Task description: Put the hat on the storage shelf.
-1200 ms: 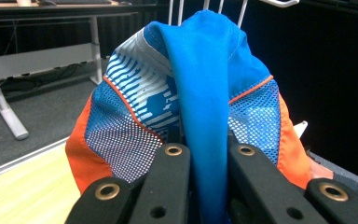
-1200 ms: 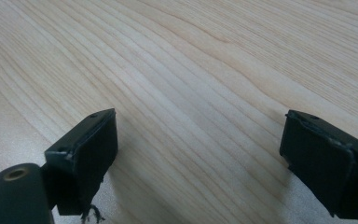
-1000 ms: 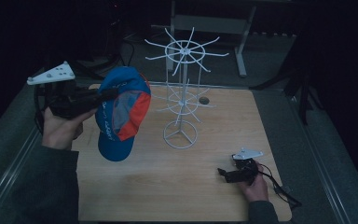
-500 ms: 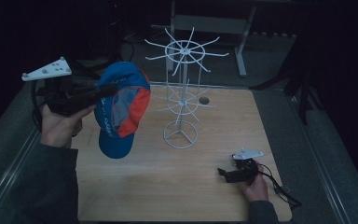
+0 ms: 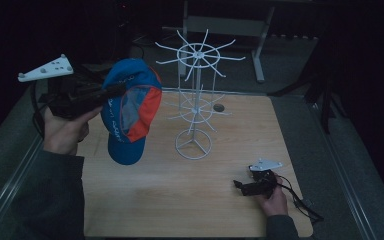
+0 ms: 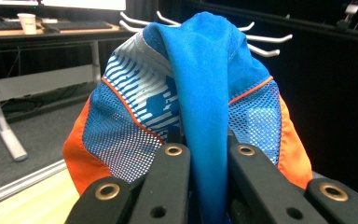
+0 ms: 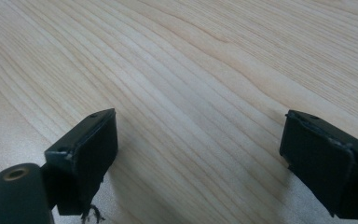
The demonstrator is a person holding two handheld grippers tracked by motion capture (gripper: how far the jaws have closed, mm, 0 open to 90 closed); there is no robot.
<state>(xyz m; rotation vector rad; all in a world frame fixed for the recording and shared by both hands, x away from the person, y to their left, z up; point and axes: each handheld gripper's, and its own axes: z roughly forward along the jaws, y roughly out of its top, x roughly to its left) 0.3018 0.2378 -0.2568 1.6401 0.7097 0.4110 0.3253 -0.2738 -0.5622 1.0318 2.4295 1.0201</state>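
Two claws: left claw (image 6: 209, 154) clenched on cap (image 5: 127, 107) beside rack (image 5: 196, 100); right claw (image 7: 200, 158) released.

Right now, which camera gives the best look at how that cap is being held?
The left gripper view: it looks along the jaws of the left gripper, which pinch a fold of the cap between them. The high view shows the whole cap hanging beside the rack, but not the grip. The right gripper view shows bare table.
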